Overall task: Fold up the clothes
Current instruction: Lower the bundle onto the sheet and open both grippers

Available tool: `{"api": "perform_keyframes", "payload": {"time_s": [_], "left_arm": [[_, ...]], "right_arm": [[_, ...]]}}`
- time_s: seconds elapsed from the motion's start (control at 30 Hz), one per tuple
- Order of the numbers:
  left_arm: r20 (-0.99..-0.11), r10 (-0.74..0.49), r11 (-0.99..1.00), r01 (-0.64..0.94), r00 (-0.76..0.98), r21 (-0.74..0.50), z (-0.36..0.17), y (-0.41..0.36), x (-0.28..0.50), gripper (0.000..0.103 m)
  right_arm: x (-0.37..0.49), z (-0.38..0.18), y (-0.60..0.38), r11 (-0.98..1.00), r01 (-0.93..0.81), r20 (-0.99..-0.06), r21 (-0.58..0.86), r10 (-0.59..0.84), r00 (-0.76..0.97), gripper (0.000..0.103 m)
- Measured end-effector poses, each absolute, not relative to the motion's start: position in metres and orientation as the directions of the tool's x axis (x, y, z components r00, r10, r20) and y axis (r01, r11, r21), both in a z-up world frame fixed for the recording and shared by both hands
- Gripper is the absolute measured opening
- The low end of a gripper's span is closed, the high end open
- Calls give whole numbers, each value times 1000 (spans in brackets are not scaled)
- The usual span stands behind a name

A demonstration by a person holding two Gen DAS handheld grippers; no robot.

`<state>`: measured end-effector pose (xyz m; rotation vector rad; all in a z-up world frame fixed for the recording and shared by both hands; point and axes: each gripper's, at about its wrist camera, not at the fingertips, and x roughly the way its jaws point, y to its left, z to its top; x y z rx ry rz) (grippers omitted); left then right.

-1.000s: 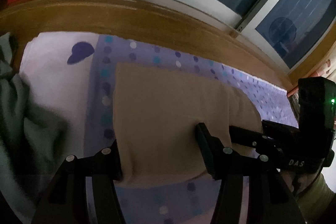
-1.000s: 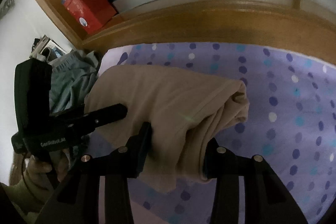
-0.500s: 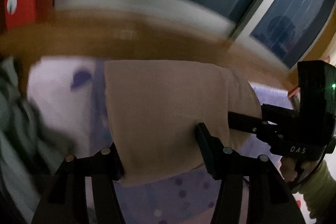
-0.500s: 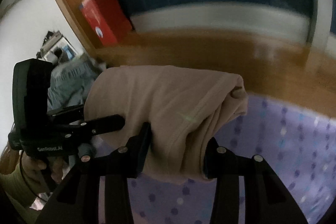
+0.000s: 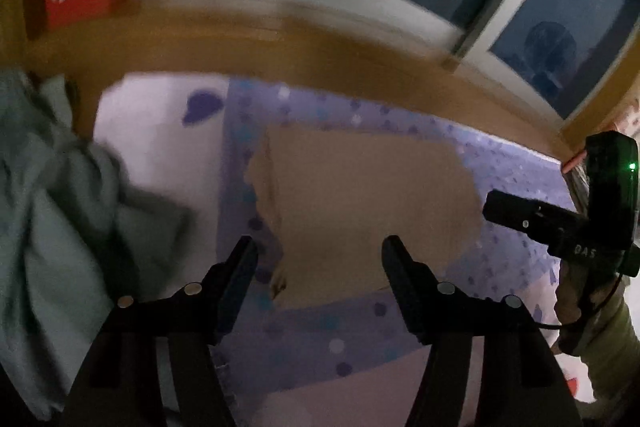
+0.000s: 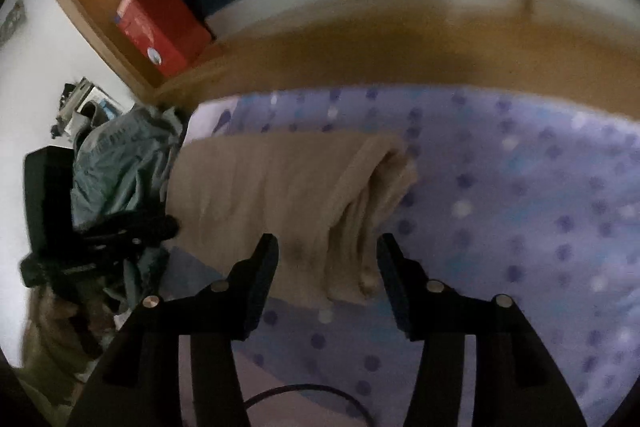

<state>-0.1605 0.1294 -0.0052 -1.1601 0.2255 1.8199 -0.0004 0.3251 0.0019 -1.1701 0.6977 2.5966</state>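
A folded beige garment lies on the purple dotted bedspread, its folded end showing thick layers in the right wrist view. My left gripper hovers just short of the garment's near edge, open, with nothing between its fingers. My right gripper is likewise open, its fingertips apart on either side of the garment's near right corner without holding it. Each gripper shows in the other's view: the right one at the far right, the left one at the left.
A crumpled grey-green heap of clothes lies left of the garment, also seen in the right wrist view. A wooden ledge runs behind the bed under dark windows. A red box stands on it at the left.
Both grippers carried the beige garment up, then set it down on the bedspread and opened. They now sit drawn back from its near edge.
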Motion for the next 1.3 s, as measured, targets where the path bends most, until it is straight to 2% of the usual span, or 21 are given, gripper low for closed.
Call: {"api": "perform_keyframes", "payload": {"time_s": [0.17, 0.33, 0.4, 0.57, 0.83, 1.07, 1.3], "left_arm": [[-779, 615, -490, -832, -119, -259, 8, 172, -167, 66], [-830, 549, -508, -829, -102, -234, -37, 208, -184, 66], [-819, 565, -516, -817, -100, -256, -38, 206, -187, 66], [-840, 530, -532, -817, -117, -222, -20, 194, -173, 66], [-851, 484, -559, -821, -206, -119, -35, 184, -147, 66], [-847, 484, -630, -760, -222, -161, -25, 169, -135, 66], [-853, 471, -714, -665, -225, -219, -21, 154, -97, 66]], "right_arm": [[-27, 17, 318, -891, -319, -706, 324, -4, -708, 52], [-67, -25, 321, -893, -336, -772, 300, -21, -635, 52], [-70, -33, 322, -894, -351, -781, 279, 2, -625, 52], [-58, -2, 305, -908, -360, -797, 216, 49, -603, 51], [-45, -38, 296, -883, -411, -842, 226, 35, -538, 54], [-25, -23, 293, -879, -400, -824, 258, 15, -566, 55], [3, -15, 284, -922, -284, -826, 264, -63, -561, 55]]}}
